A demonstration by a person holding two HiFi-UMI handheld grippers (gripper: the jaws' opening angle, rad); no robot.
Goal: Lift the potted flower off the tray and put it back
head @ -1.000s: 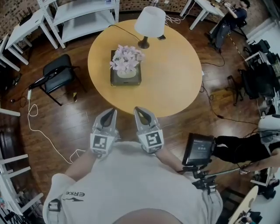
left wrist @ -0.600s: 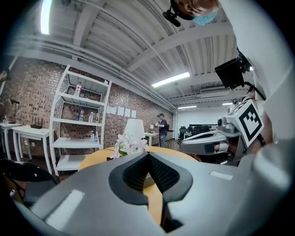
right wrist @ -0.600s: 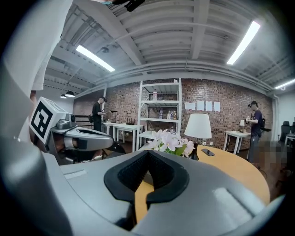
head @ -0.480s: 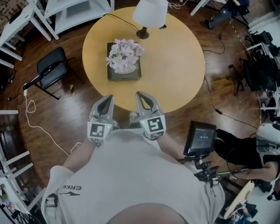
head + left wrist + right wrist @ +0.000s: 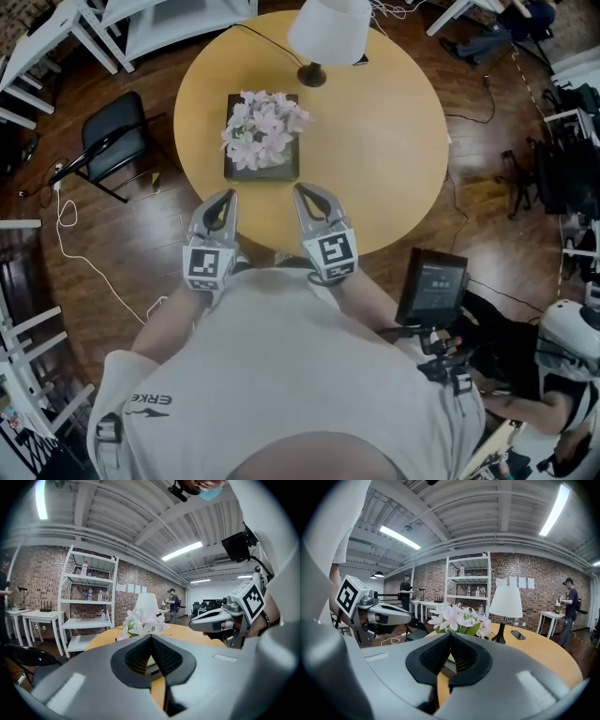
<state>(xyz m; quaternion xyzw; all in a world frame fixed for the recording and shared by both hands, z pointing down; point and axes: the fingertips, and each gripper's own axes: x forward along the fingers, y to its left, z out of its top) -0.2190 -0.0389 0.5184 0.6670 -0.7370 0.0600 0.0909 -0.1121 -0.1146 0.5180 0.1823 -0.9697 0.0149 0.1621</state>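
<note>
The potted flower, pale pink blooms in a light pot, stands on a dark square tray on the near left part of a round wooden table. My left gripper and right gripper are side by side at the table's near edge, just short of the tray, both shut and empty. In the left gripper view the flower shows beyond the touching jaws, and the right gripper is alongside. The right gripper view shows the flower straight ahead.
A white-shaded lamp and a phone sit at the table's far side. A black chair stands left of the table, white shelves behind it. A screen on a stand and a seated person are at the right.
The person has come closer to the table. Both grippers have moved forward to its near edge, so the tray and flower are nearer to them. The jaws stayed shut.
</note>
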